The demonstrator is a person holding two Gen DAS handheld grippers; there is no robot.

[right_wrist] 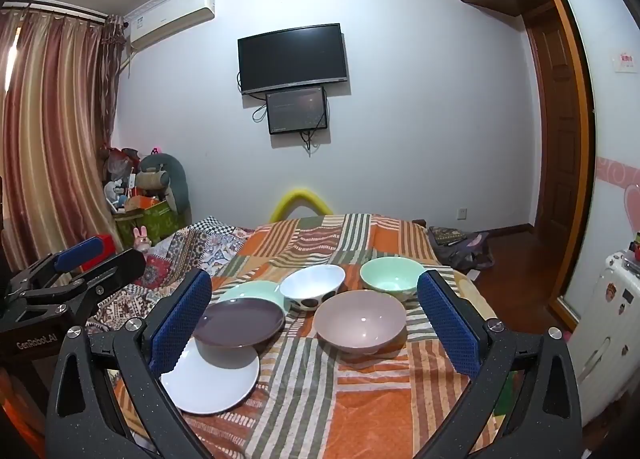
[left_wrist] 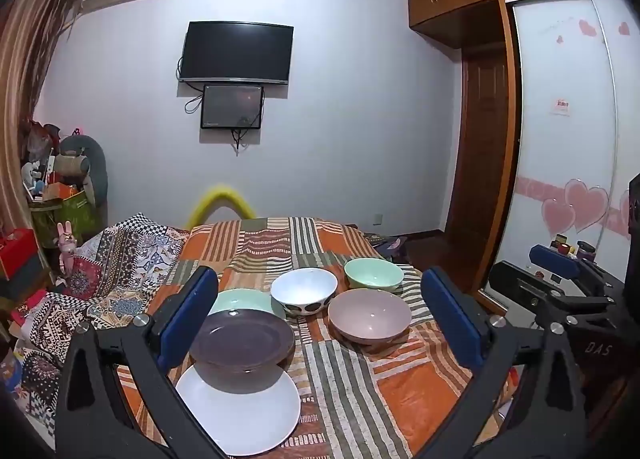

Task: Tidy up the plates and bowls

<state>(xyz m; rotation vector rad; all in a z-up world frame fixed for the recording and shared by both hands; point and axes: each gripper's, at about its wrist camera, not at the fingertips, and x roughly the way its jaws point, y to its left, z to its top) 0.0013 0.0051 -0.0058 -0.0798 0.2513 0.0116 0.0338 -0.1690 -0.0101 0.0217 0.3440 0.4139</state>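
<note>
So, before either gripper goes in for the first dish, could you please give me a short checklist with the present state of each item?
1. Left gripper open and holding nothing: ok.
2. Right gripper open and holding nothing: ok.
3. Three bowls upright and apart: white spotted bowl, green bowl, pink bowl: ok.
4. Plates not yet stacked neatly: the purple plate overlaps the white plate, with the green plate behind: not ok.
5. Whether the purple plate sits steady on the white one: cannot tell.
6. Patchwork cloth flat under the dishes: ok near them, rumpled further left.
</note>
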